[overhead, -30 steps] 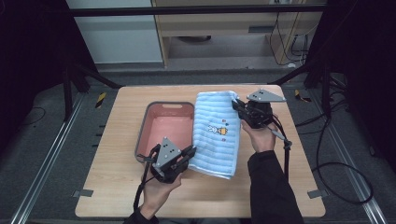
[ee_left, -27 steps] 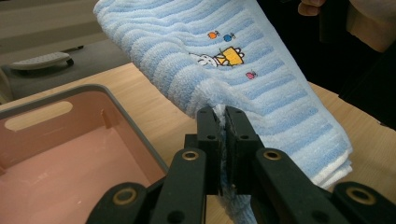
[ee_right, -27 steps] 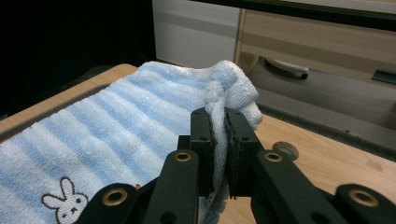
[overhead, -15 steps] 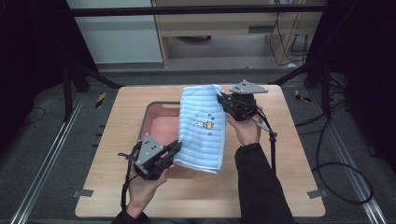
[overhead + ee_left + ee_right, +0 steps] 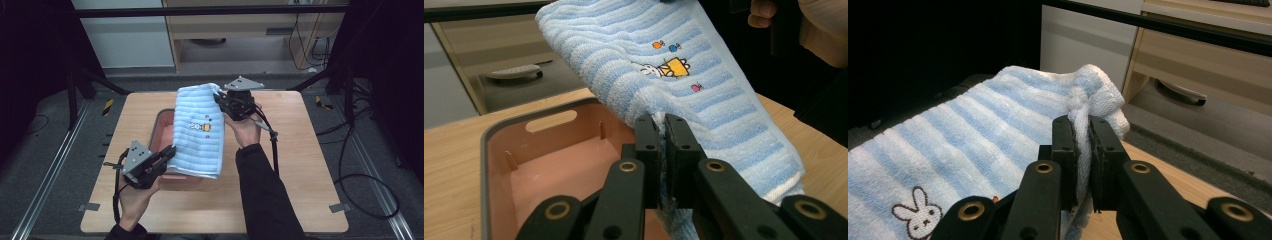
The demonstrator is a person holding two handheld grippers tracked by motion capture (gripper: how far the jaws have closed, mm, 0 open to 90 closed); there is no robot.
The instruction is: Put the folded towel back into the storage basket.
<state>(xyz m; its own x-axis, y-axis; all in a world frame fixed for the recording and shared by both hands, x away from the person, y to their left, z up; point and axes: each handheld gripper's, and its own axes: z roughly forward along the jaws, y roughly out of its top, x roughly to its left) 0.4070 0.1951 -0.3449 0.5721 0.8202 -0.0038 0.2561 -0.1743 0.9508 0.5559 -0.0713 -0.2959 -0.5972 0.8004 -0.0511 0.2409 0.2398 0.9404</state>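
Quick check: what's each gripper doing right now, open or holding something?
Left gripper: closed on the near edge of the blue striped towel, above the pink tray.
Right gripper: closed on the towel's far corner.

Light wooden table with rounded corners (image 5: 310,165), bare on the right half. Pink rectangular plastic tray with a grey rim (image 5: 161,131) sits left of table centre; the left gripper view shows a slot handle cut into its far wall (image 5: 550,120) and nothing on its floor. Small grey tape tabs at the near table corners (image 5: 86,206) (image 5: 336,207). Grey carpet floor, metal rail (image 5: 45,175) along the left side, black cables (image 5: 360,165) looped on the right. Yellow-black striped markers on the floor at both sides (image 5: 107,106) (image 5: 320,102). Behind the table: white cabinet panel (image 5: 125,35), wooden drawer unit (image 5: 240,25) with a grey bar handle (image 5: 1180,93). Black frame bar (image 5: 210,10) across the top.
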